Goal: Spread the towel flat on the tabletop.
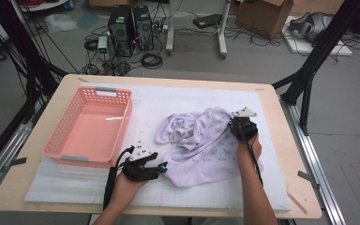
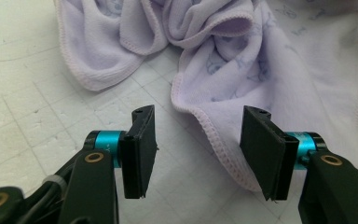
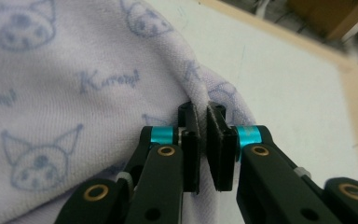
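A lavender towel (image 1: 201, 143), printed with cartoon faces, is lying crumpled on the white mat (image 1: 75, 185) covering the tabletop (image 1: 281, 136), to the right of a pink basket (image 1: 90, 125). The right tool (image 3: 203, 140) is pinching a raised fold of the towel near its far right edge, its jaws pressed together on the cloth. The left tool (image 2: 196, 149) is resting at the towel's near left hem, its jaws standing spread, with the hem lying between them but not gripped.
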Demonstrator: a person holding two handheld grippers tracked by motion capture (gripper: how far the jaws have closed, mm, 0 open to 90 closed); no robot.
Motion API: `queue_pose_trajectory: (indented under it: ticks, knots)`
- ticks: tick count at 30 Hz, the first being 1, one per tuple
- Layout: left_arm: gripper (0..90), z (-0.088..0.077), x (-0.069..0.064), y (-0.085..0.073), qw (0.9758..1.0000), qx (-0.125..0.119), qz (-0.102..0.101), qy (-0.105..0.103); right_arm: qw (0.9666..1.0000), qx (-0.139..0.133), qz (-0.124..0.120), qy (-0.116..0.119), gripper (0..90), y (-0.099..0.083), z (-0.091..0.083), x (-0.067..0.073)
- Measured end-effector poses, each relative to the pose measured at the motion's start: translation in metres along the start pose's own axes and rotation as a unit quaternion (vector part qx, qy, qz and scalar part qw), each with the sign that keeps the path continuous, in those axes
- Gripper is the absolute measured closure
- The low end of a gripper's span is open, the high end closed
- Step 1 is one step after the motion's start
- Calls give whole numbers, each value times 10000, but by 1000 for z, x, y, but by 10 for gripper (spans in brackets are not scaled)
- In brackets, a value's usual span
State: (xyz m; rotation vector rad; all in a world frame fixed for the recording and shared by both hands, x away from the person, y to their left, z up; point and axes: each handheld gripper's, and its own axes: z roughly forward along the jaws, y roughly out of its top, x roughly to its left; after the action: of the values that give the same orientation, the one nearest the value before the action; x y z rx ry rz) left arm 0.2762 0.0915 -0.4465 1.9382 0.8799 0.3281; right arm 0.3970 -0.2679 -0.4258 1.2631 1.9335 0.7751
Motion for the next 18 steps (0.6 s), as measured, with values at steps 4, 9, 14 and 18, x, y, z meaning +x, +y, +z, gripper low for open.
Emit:
queue_pose_trajectory:
  ticks: [4, 9, 14, 18]
  knots:
    - [456, -1, 2, 0, 10000, -16, -50, -18, 9977, -197, 380, 522, 658, -2, -12, -10]
    - [457, 0, 1, 3, 9999, -55, -84, -54, 9897, -651, 554, 1149, 561, -16, -52, -24]
    - [457, 11, 1, 13, 9999, 105, -18, -72, 9898, -302, 178, 1382, 548, -45, -78, -40]
    - [440, 31, 5, 25, 9993, 384, -16, 16, 9883, -31, 172, 1513, 535, -67, -80, -48]
